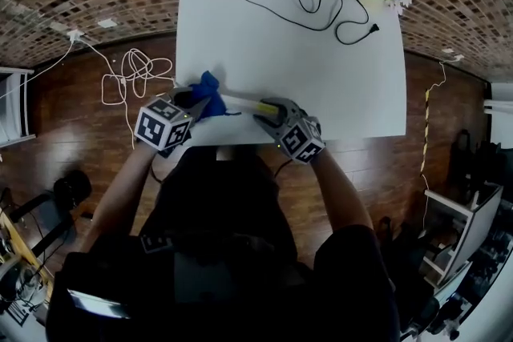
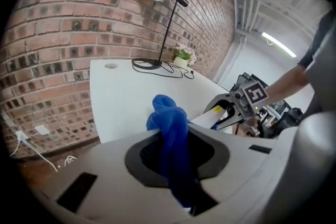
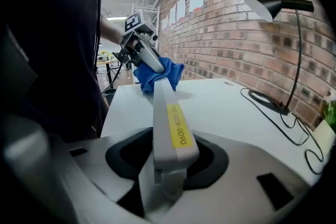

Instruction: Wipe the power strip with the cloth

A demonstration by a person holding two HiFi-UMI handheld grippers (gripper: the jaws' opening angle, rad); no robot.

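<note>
- My left gripper: jaws closed on the blue cloth, which touches one end of the power strip.
- My right gripper: jaws clamped on the strip's opposite end.
- Judgement: wiping has barely begun; most of the strip's length remains.

The power strip was a long white bar with a yellow label printed in black along its length. It ran from the lower middle of the right gripper view up toward the centre, its near end clamped in the right gripper. The cloth, bright blue and bunched, was pinched in the left gripper and wrapped over the strip's far end, left of centre in the head view.
</note>
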